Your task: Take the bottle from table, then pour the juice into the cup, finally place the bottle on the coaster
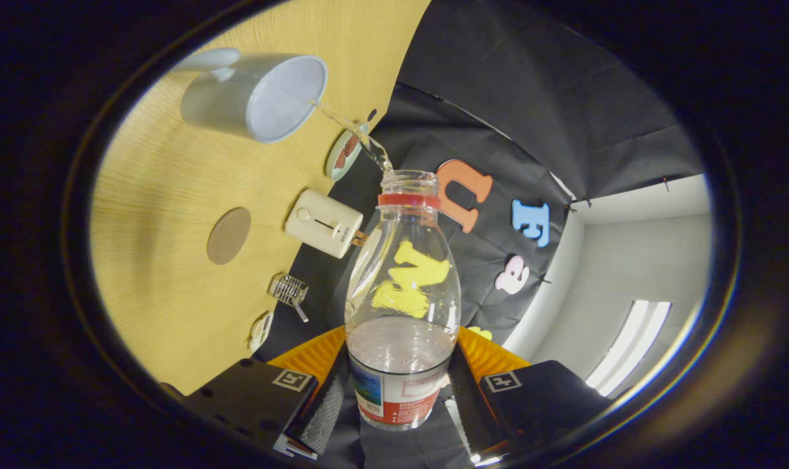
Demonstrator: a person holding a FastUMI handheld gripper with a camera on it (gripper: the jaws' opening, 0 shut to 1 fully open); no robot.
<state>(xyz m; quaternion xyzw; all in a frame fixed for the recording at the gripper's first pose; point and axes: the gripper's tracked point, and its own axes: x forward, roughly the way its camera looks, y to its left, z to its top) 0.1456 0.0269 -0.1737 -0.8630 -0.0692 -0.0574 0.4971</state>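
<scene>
Bottle, centre-bottom of frame, clamped w/ both fingers of gripper pressed on its label end; tilted over, cap off. Thin stream runs from its mouth up-left into cup at upper left, on table. So: pickup done, pour in progress, some liquid left inside. Still to do: set bottle on coaster, mid-left, bare.

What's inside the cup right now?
A thin clear stream from the bottle, held in the tongs, enters the cup at its rim. Its pale inner wall shows; the fill level can't be seen.
</scene>
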